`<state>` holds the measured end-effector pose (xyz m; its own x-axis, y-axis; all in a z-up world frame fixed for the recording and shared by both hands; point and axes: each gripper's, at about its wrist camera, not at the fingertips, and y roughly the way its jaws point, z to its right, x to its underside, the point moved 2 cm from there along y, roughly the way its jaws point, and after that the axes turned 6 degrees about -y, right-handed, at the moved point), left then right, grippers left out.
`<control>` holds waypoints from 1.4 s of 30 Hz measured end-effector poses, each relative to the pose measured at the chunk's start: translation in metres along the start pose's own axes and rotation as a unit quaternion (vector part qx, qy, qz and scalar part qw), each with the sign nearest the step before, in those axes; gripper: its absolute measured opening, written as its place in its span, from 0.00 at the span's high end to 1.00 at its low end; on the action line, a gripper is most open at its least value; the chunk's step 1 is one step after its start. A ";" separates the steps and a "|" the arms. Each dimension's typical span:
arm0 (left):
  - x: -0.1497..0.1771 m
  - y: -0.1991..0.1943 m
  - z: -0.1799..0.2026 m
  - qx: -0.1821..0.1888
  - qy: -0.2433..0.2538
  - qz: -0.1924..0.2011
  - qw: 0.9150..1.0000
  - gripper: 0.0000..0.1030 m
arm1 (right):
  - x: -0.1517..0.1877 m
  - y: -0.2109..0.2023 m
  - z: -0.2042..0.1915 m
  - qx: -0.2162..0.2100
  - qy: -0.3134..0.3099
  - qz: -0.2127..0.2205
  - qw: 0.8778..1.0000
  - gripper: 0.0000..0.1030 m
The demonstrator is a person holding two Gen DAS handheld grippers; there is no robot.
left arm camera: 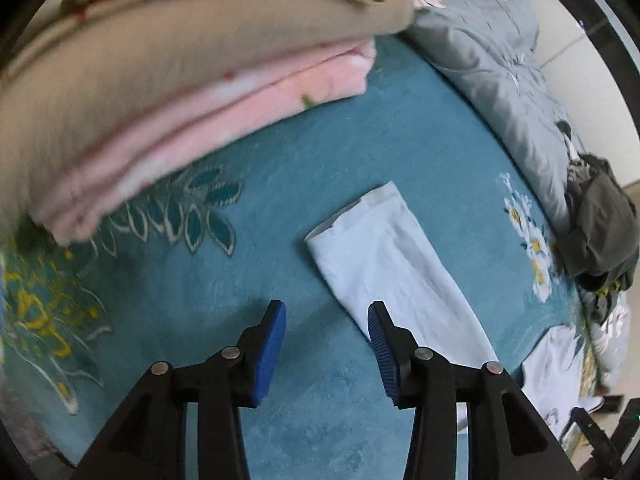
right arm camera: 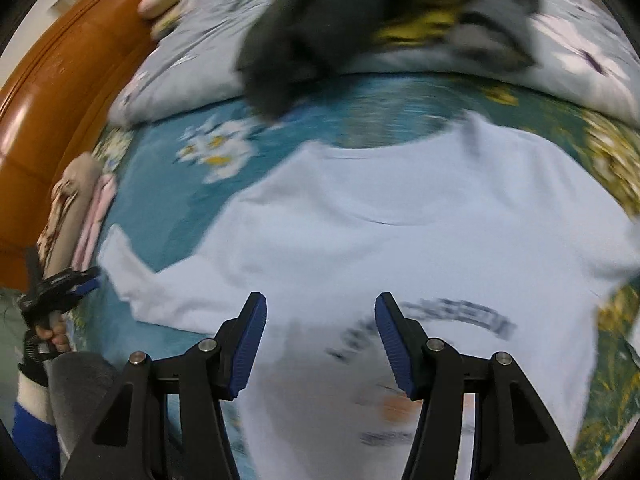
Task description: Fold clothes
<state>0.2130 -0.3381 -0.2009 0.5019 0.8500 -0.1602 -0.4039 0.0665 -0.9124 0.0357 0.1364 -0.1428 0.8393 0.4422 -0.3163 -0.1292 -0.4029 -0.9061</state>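
A white T-shirt [right arm camera: 400, 240] with dark printed letters lies spread flat on the blue floral bedspread [right arm camera: 160, 184]. Its left sleeve [left arm camera: 380, 252] reaches out over the bedspread in the left wrist view. My left gripper [left arm camera: 326, 312] is open and empty, just above the sleeve's near part. It also shows small at the left edge of the right wrist view [right arm camera: 86, 280]. My right gripper [right arm camera: 320, 304] is open and empty above the shirt's chest. The right wrist view is blurred.
A stack of folded clothes, tan [left arm camera: 160, 52] over pink [left arm camera: 224, 108], sits at the back left. A grey floral quilt [left arm camera: 500, 60] and a dark crumpled garment [left arm camera: 600, 224] lie along the bed's far side. An orange wooden headboard [right arm camera: 60, 100] stands at the left.
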 end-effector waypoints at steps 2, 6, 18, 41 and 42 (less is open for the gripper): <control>-0.003 0.004 -0.003 0.020 -0.023 0.006 1.000 0.56 | -0.010 0.011 -0.022 -0.015 -0.014 -0.002 1.000 0.44; -0.009 0.011 -0.003 0.041 -0.053 0.016 0.998 0.73 | -0.025 0.024 -0.060 -0.037 -0.037 0.000 0.999 0.44; 0.010 -0.076 -0.020 0.135 -0.152 0.078 0.976 0.99 | -0.033 0.027 -0.101 -0.047 -0.087 0.000 0.995 0.44; -0.011 -0.020 -0.020 0.038 -0.071 0.056 0.995 0.45 | -0.037 0.032 -0.073 -0.032 -0.055 -0.005 0.998 0.44; -0.011 -0.012 -0.024 0.036 -0.083 0.049 0.995 0.45 | -0.036 0.034 -0.072 -0.032 -0.054 -0.007 0.998 0.44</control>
<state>0.2308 -0.3602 -0.1970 0.3272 0.9281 -0.1778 -0.5019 0.0113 -0.8648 0.0391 0.0486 -0.1422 0.7782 0.5307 -0.3357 -0.0816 -0.4446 -0.8920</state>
